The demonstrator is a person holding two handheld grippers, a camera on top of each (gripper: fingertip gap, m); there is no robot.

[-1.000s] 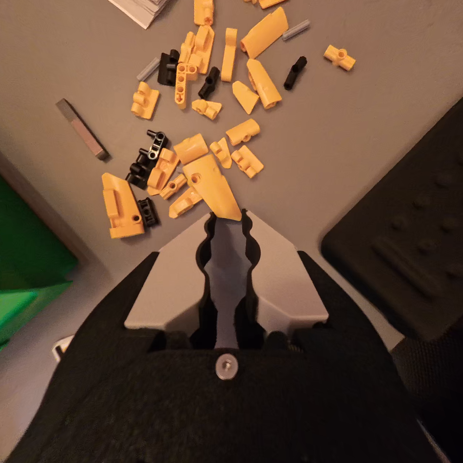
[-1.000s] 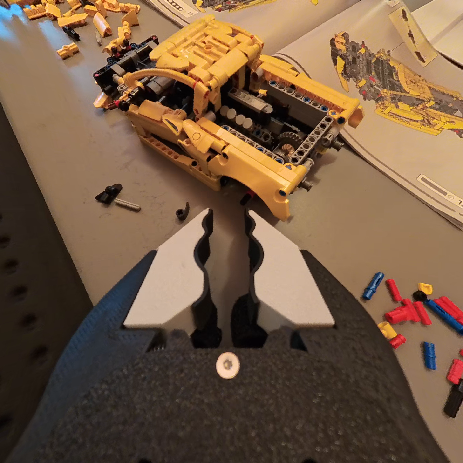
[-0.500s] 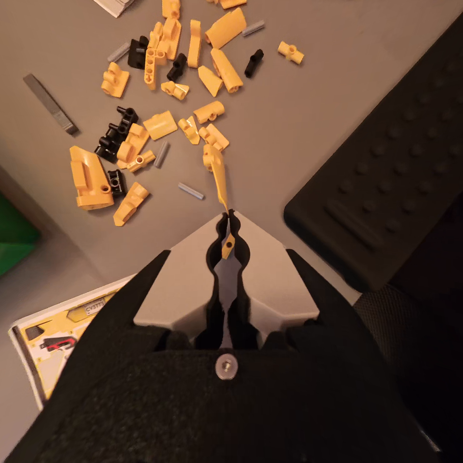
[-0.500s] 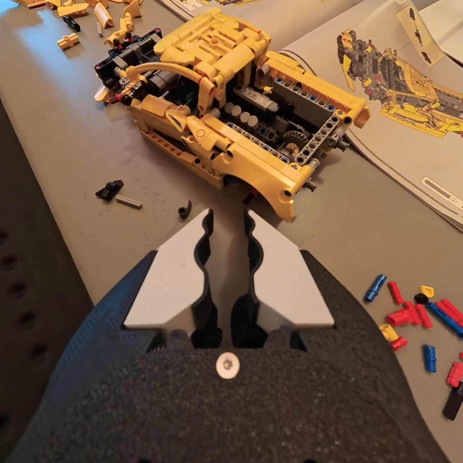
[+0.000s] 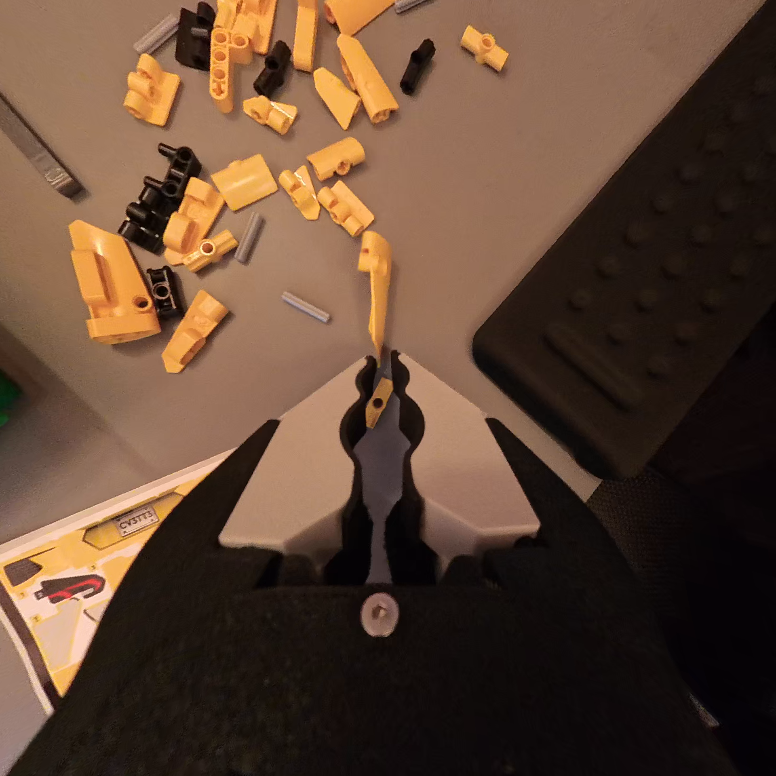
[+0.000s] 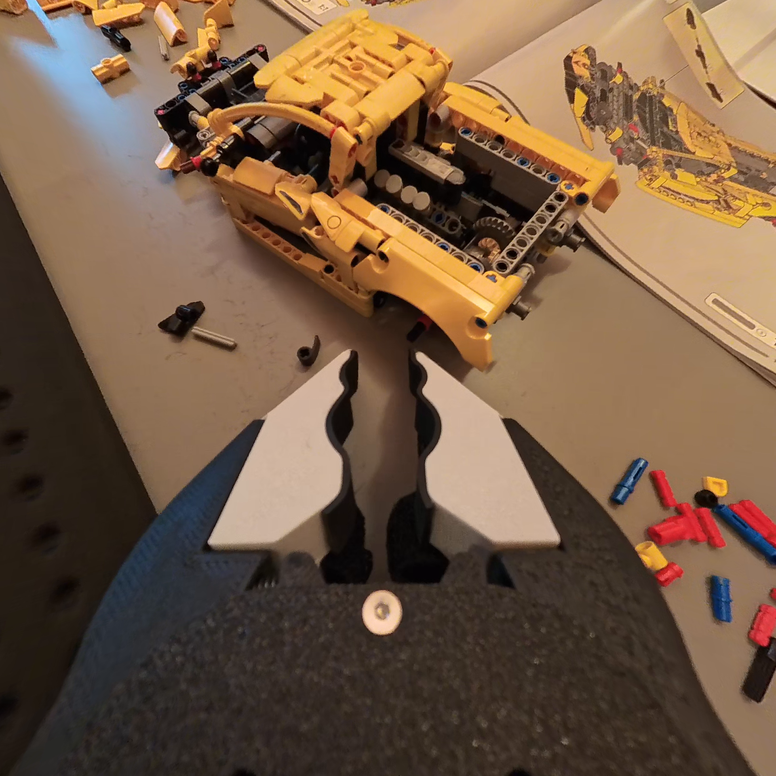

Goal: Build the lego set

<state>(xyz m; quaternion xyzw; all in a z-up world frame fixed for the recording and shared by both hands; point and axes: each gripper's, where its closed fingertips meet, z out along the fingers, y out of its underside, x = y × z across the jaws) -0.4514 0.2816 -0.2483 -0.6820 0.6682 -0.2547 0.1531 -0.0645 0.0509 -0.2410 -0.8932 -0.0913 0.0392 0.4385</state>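
My left gripper (image 5: 381, 357) is shut on a thin yellow curved panel piece (image 5: 378, 289) and holds it edge-on above the grey table, its far end sticking out past the fingertips. Beyond it lies a scatter of loose yellow panels (image 5: 247, 180), black connectors (image 5: 161, 197) and grey axles (image 5: 305, 307). In the right wrist view, my right gripper (image 6: 382, 357) is open and empty, just short of the half-built yellow car (image 6: 378, 189), close to its near rear corner (image 6: 478, 331).
A black studded mat (image 5: 638, 273) lies right of the left gripper. A sticker sheet (image 5: 63, 579) lies at lower left. Open instruction pages (image 6: 672, 168) lie behind the car. Red and blue pins (image 6: 693, 529) lie at right. A black piece with a grey axle (image 6: 193, 325) lies at left. About 45 cm separates my left fingertips from my right.
My left gripper closed on the yellow panel, lifted it off the table and pulled back from the pile. My right gripper moved slightly closer to the car and stayed open.
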